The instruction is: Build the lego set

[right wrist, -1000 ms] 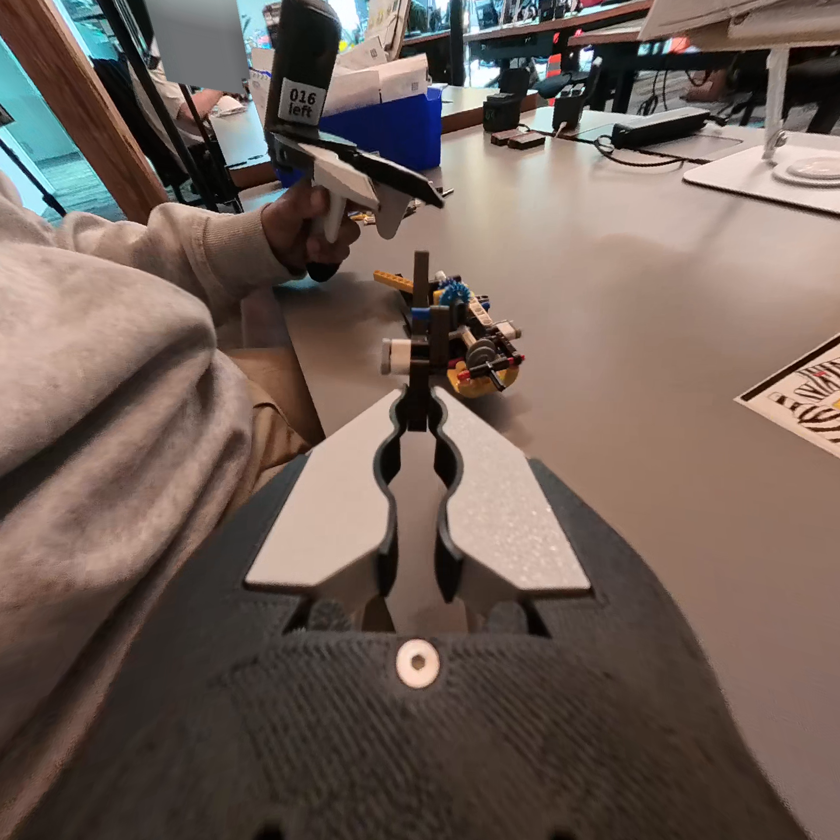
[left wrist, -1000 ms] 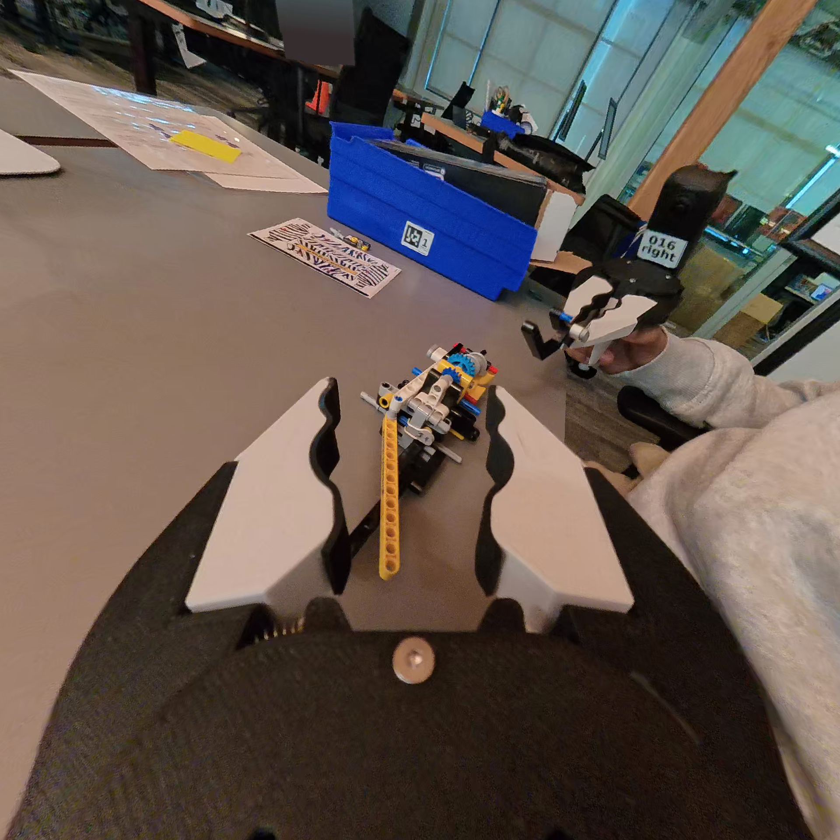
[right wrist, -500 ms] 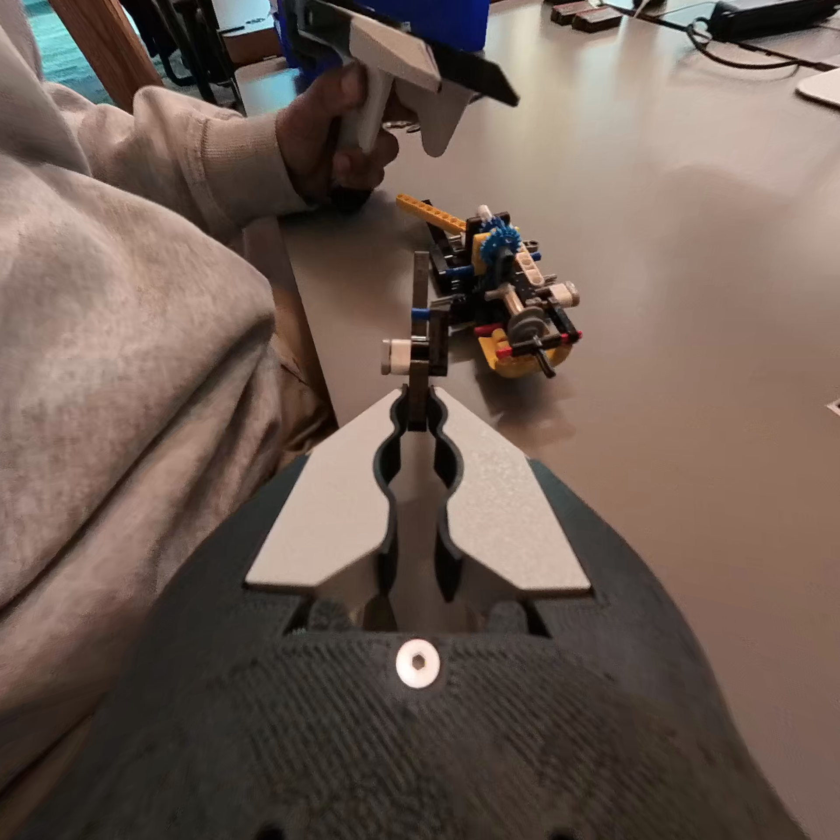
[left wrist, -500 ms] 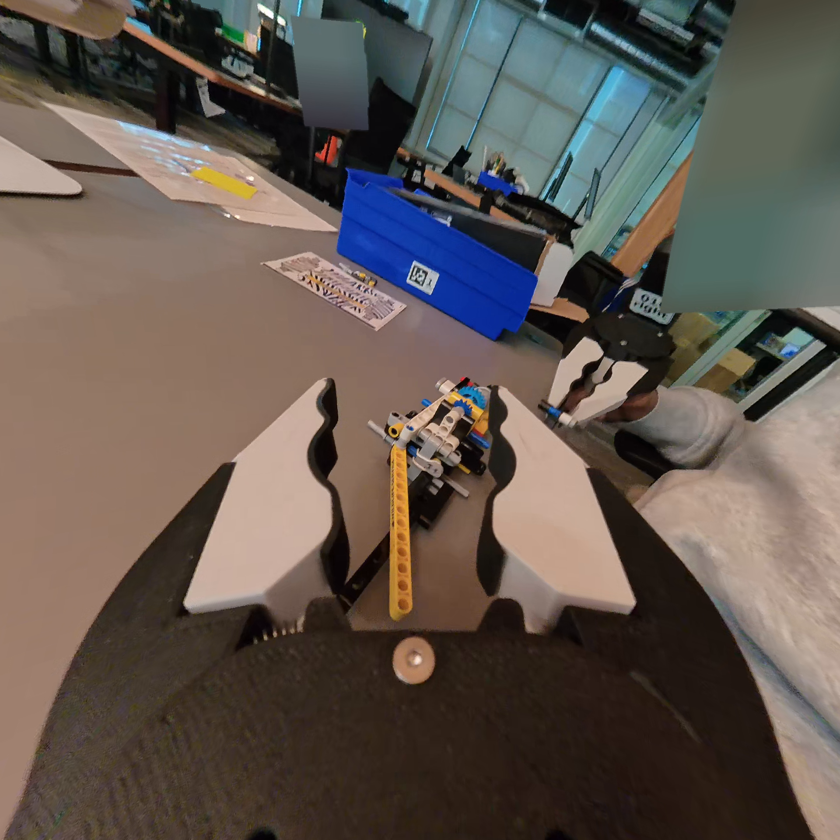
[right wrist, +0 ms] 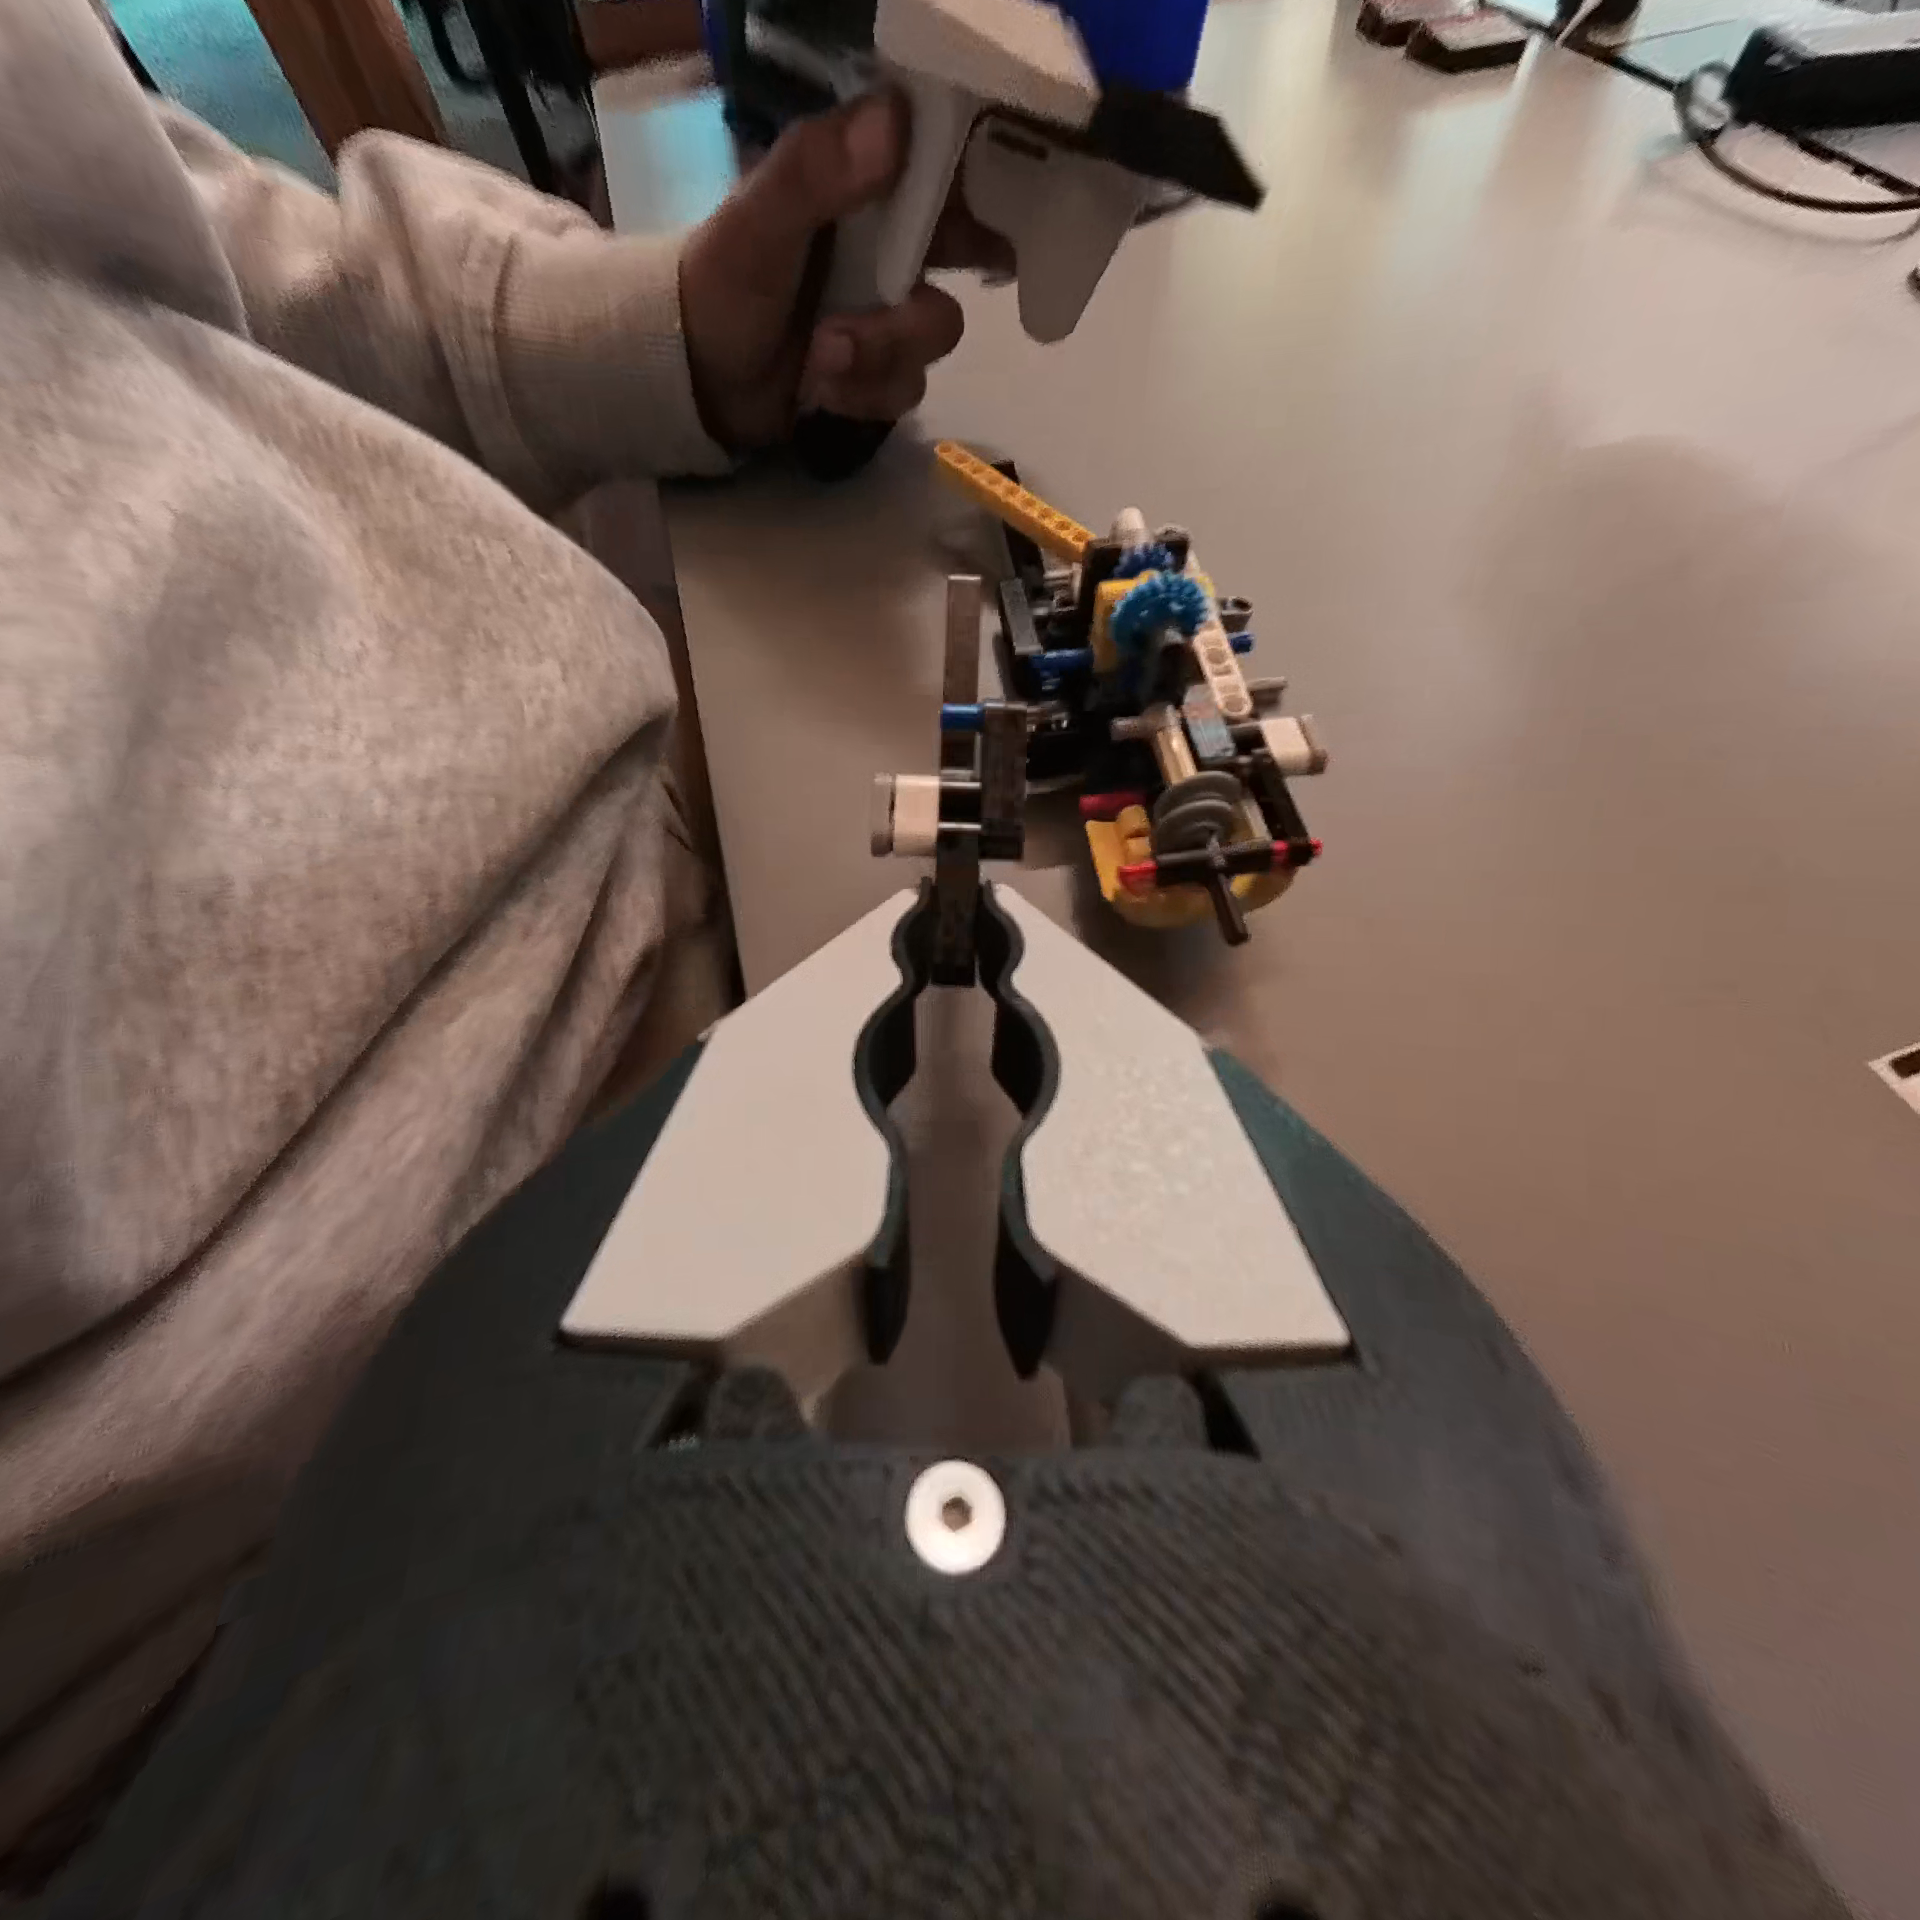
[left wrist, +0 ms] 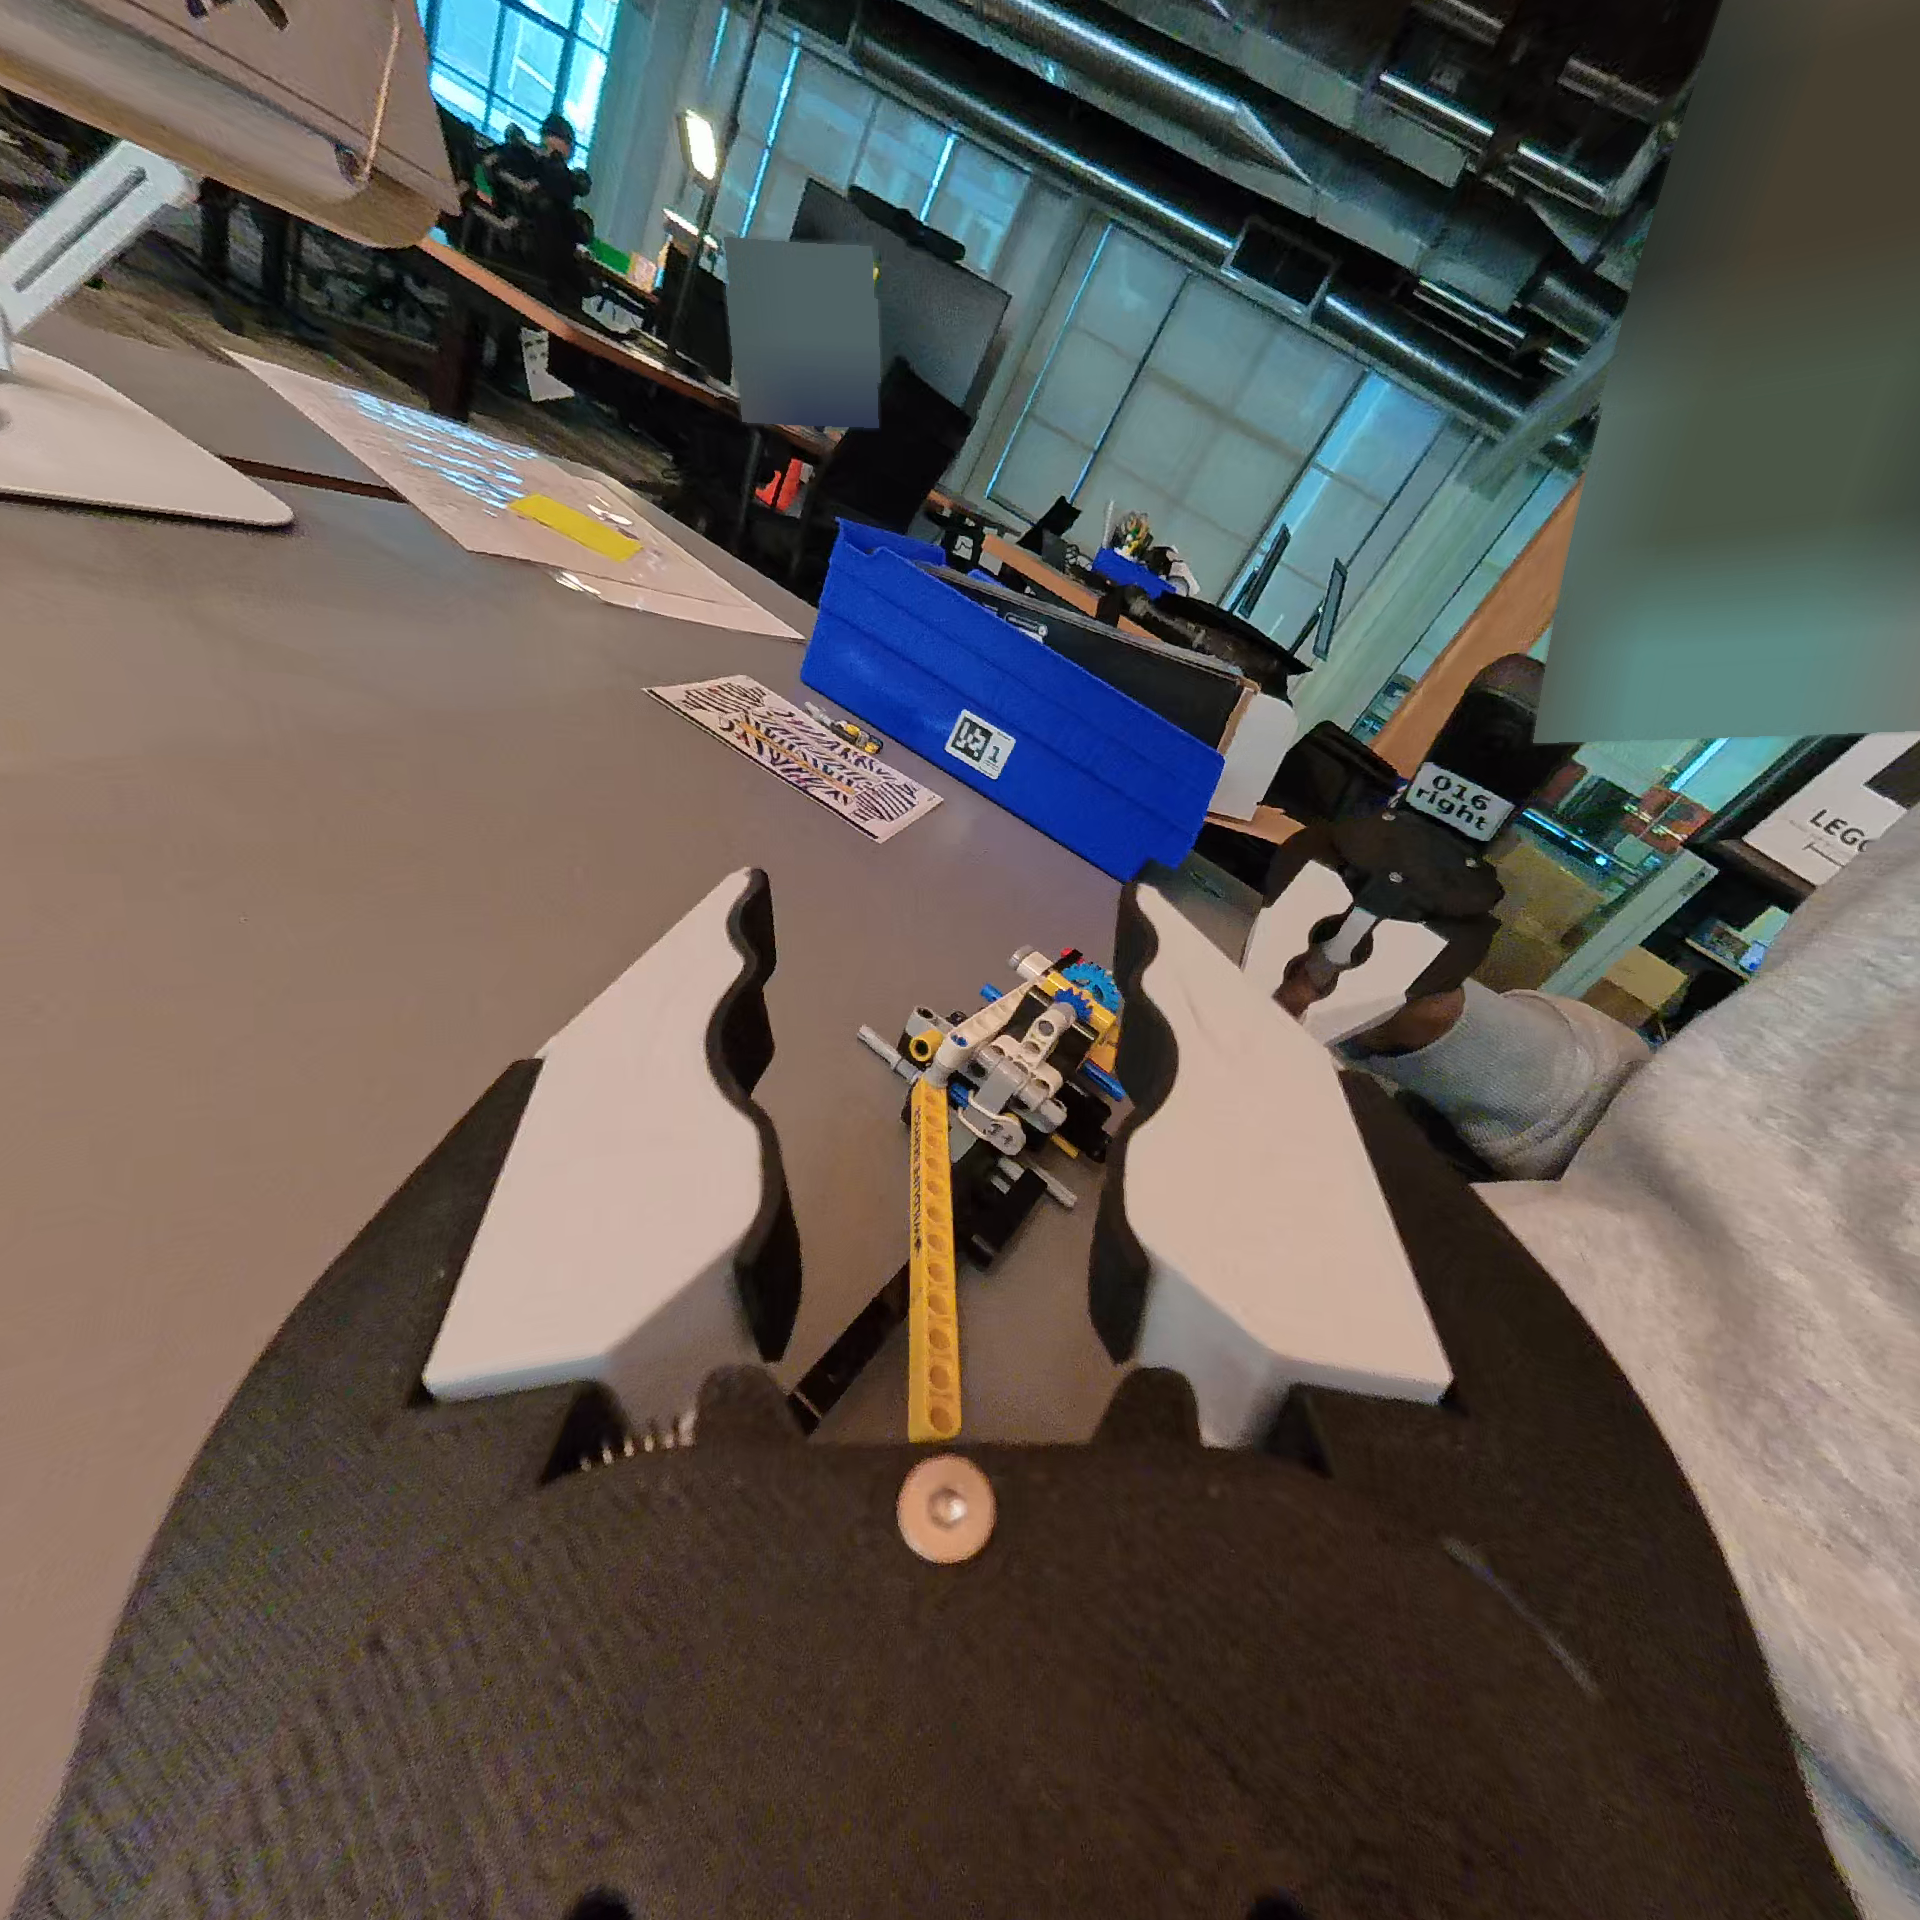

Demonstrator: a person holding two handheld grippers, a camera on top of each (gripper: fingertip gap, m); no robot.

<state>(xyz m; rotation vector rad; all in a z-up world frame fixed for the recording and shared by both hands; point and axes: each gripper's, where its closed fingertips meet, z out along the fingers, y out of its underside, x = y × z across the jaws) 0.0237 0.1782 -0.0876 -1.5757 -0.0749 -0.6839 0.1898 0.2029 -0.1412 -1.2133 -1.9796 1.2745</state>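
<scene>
The half-built lego model lies on the grey desk, near its edge. The left gripper hangs low over it, fingers spread wide, with the model's long yellow beam lying between them. The right gripper has its fingers pinched on a small black lego piece, held upright just beside the model.
</scene>
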